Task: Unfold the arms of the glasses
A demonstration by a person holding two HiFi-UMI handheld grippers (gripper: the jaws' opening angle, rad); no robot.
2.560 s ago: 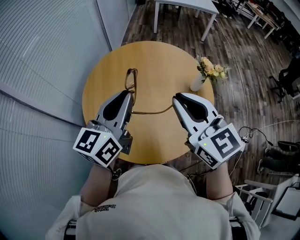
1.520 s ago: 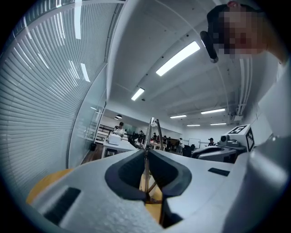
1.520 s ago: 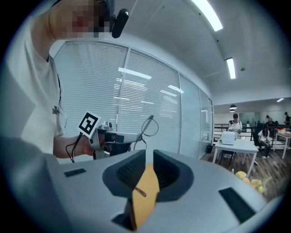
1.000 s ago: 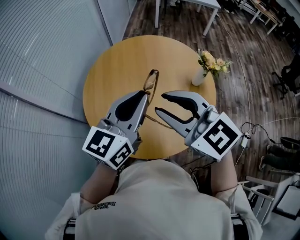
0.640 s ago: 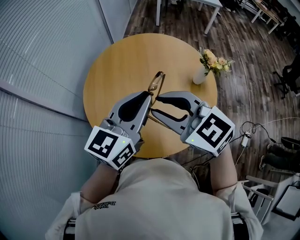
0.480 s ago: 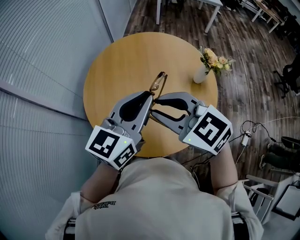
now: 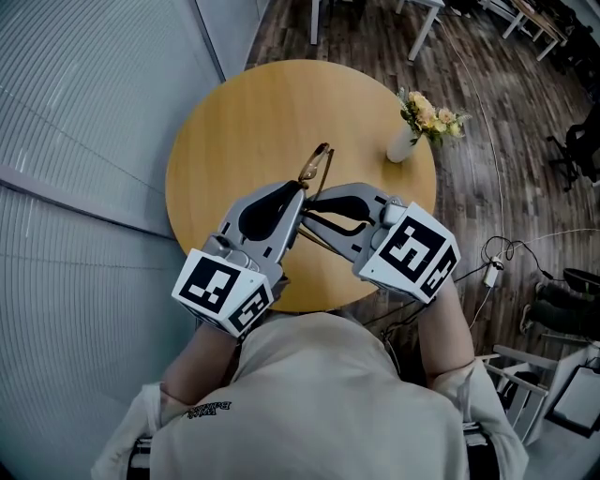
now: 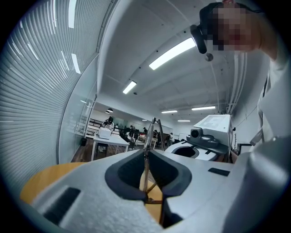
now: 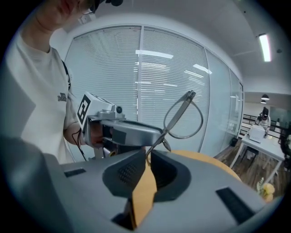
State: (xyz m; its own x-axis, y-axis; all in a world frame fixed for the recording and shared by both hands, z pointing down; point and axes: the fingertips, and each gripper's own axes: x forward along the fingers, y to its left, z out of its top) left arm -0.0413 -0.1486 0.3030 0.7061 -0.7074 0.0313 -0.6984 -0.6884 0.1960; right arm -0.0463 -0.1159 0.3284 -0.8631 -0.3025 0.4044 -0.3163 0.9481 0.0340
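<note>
The thin metal-rimmed glasses (image 7: 316, 167) hang above the round wooden table (image 7: 234, 122), lenses standing on edge. My left gripper (image 7: 298, 192) is shut on the frame near its lower end; in the left gripper view the rim (image 8: 151, 132) rises straight out of the closed tips (image 8: 145, 157). My right gripper (image 7: 309, 214) lies rolled on its side, tips close beside the left one. In the right gripper view its jaws (image 9: 148, 157) stand a narrow gap apart with a thin arm of the glasses (image 9: 176, 113) running between them; the pads do not visibly press on it.
A small white vase of yellow flowers (image 7: 412, 127) stands at the table's right edge. A slatted glass wall (image 7: 84, 141) runs along the left. Wooden floor, white desks (image 7: 422, 14) and cables (image 7: 492, 267) lie beyond the table.
My right gripper has swung left and dropped, rolling onto its side, until its tips reached the glasses beside the left gripper. The left gripper and glasses have barely shifted.
</note>
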